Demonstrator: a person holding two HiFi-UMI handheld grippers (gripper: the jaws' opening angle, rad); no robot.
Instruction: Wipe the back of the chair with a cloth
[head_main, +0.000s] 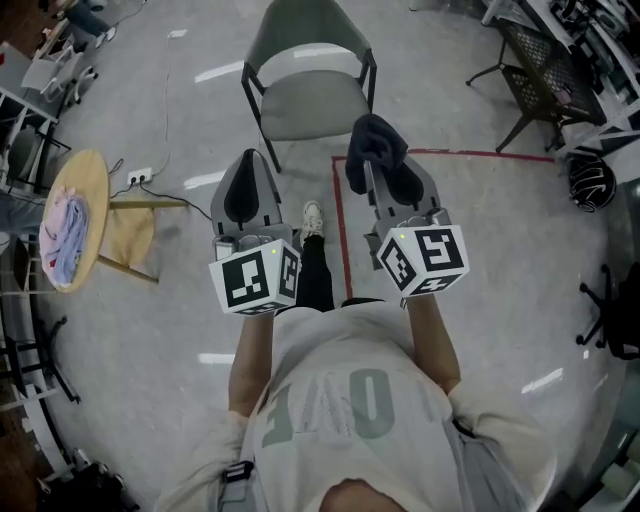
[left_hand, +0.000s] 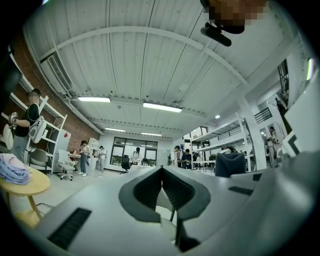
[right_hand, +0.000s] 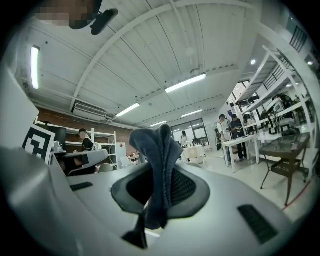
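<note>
1. Standing on a grey floor, a person holds a gripper in each hand, both pointing forward toward a chair (head_main: 310, 102).
2. The left gripper (head_main: 250, 158) has its jaws pressed together at the tips with nothing between them; the left gripper view shows the two dark pads meeting in a thin line.
3. The right gripper (head_main: 378, 172) is clamped on a dark blue cloth (head_main: 374, 138). In the right gripper view the cloth (right_hand: 159, 150) stands up in folds above the jaws, and a tail of it hangs down below them.
4. The chair has a grey seat and a curved grey back (head_main: 300, 28) on a black frame. It stands just ahead of both grippers, and the cloth is clear of it, not touching the back.
5. Each gripper carries a cube with square black-and-white markers at the end nearest the person, the left cube (head_main: 255, 278) and the right cube (head_main: 425, 258).
6. A red tape line (head_main: 340, 222) runs along the floor between the two grippers and turns right in front of the chair.
7. To the left stands a round wooden table (head_main: 92, 185) with a pile of pink and blue fabric (head_main: 62, 235) lying on it.
8. The person's shoe (head_main: 313, 216) shows between the two grippers.
</note>
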